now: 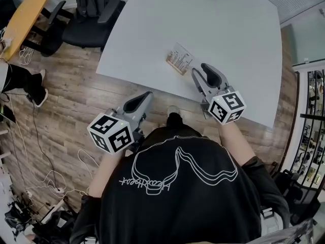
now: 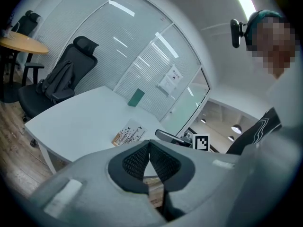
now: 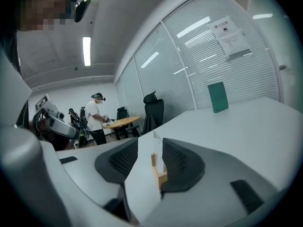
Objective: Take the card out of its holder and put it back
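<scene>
A printed card [image 1: 180,57] stands in a small wooden holder [image 1: 174,66] near the front edge of the white table [image 1: 233,39]. My right gripper [image 1: 199,69] is just right of it, jaws open. In the right gripper view the card [image 3: 155,148] and holder [image 3: 160,175] show in the gap between the pads [image 3: 180,162], and neither pad presses on them. My left gripper [image 1: 148,93] hangs over the wooden floor in front of the table edge. Its jaws are shut with nothing in them. From the left gripper [image 2: 149,143] the card [image 2: 129,133] lies ahead on the table.
A black office chair [image 1: 86,19] stands at the table's far left, beside a yellow round table [image 1: 25,14]. A green block [image 2: 136,97] sits far back on the table. Cables [image 1: 56,182] lie on the floor. A person [image 3: 97,115] stands in the background.
</scene>
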The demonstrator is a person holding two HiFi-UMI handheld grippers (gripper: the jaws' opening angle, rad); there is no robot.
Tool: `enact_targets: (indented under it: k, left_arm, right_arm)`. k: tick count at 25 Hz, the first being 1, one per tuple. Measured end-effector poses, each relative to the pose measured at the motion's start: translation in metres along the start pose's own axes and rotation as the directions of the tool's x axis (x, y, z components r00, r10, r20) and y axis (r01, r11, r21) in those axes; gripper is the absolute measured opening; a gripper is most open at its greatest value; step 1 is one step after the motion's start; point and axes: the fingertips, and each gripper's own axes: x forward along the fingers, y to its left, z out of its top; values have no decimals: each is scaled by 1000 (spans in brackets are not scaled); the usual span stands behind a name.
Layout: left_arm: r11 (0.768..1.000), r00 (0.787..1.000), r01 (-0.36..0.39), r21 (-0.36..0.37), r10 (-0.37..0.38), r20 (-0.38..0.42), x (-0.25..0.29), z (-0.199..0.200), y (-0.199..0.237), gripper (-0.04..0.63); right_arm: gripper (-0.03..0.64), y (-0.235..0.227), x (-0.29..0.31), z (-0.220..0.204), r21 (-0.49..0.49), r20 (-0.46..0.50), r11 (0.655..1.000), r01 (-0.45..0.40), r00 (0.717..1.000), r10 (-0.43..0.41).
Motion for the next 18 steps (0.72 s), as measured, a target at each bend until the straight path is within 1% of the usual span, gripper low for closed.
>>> enact_targets:
  k: [4, 8, 11, 14, 16, 18]
  left_arm:
    - [999, 999, 33, 26, -33, 3, -8, -5, -19, 14]
    - [997, 998, 67, 50, -67, 2, -15, -12, -40, 14]
    - [993, 995, 96, 72, -96, 5, -21, -18, -56, 14]
    - [988, 993, 117, 99, -119, 9, -26, -19, -70, 14]
    - [984, 991, 132, 118, -135, 12, -31, -21, -81, 14]
    - [980, 989, 147, 137, -150, 6, -38, -26, -93, 14]
  right_arm:
    - [106, 32, -38, 19, 86, 90, 994, -73, 994, 65]
    - [56, 70, -75, 31, 68, 159, 988, -142, 979, 129]
    - [20, 94, -99, 31, 96, 189, 978, -185, 968, 164]
    - [9, 110, -114, 26, 117, 193, 968, -223, 961, 198]
    - [9, 125, -124, 20, 124, 168, 956, -264, 955, 242]
    - [9, 143, -137, 14, 141, 137, 938, -318, 944, 299]
